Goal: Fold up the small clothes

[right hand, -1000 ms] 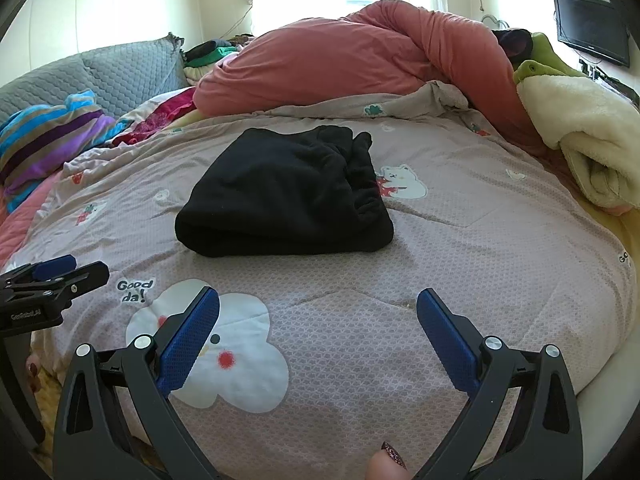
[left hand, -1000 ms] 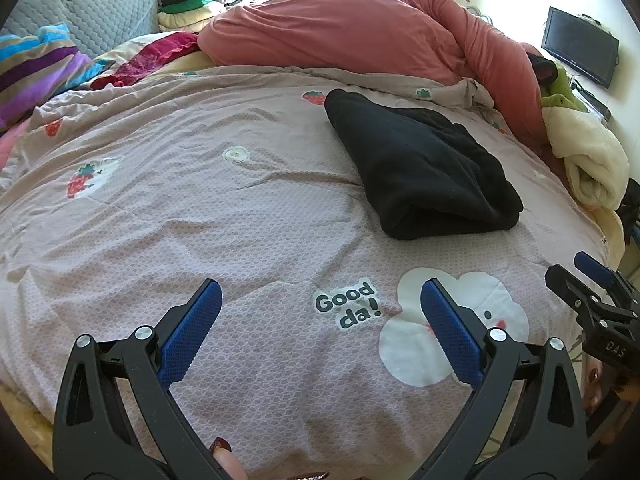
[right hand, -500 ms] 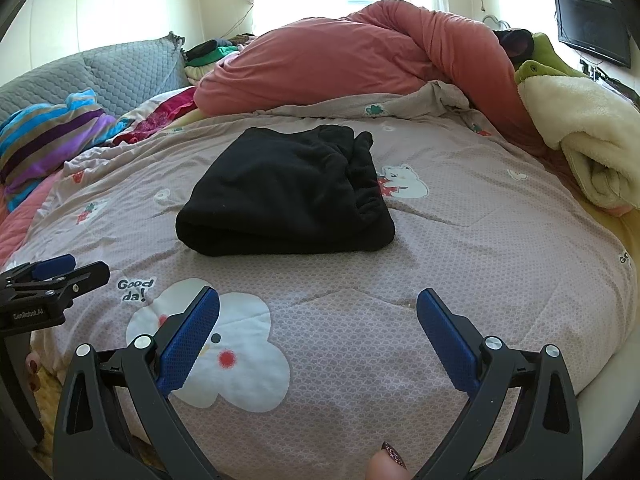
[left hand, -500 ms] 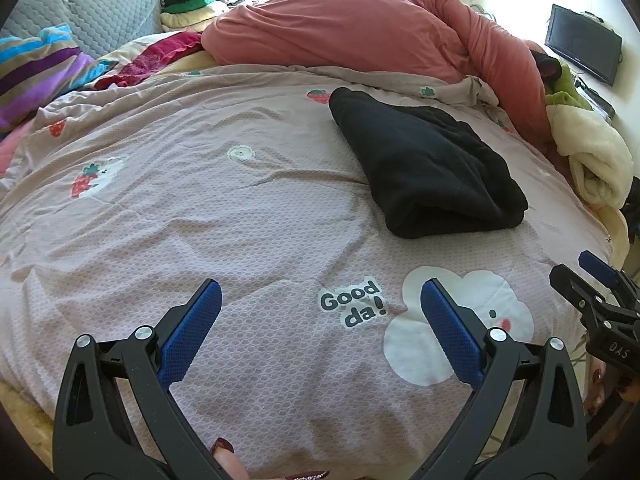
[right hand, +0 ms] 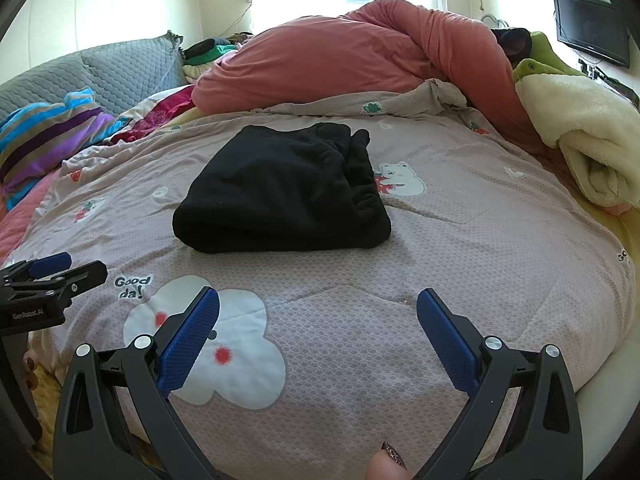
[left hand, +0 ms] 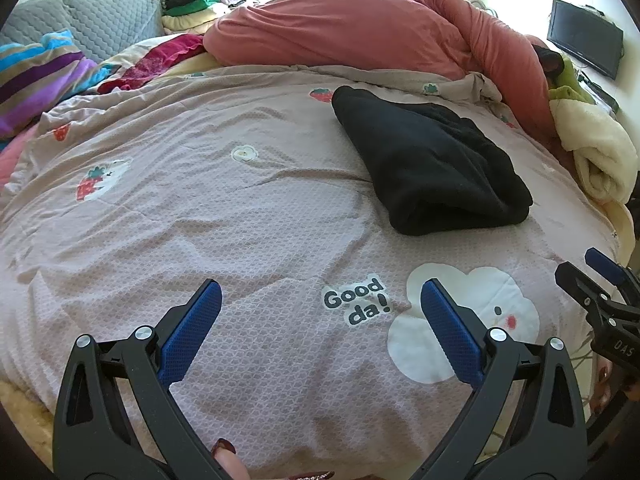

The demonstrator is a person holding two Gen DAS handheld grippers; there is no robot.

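- Left wrist view: the left gripper hangs low over the near edge of the pinkish printed quilt, its blue-padded fingers spread wide with nothing between them.
- The folded black garment lies on the quilt well ahead and to the right, apart from both tools. Nearer lies a "Good da!" print beside a white cloud print.
- At the right edge the right gripper pokes in.
- Right wrist view: the right gripper also stands spread and empty above the quilt.
- The black garment sits straight ahead, mid-bed, folded into a thick bundle, well clear of the fingers.
- Behind it a salmon duvet is heaped; a cream blanket lies right, a striped pillow left.
- The left gripper shows at the left edge.
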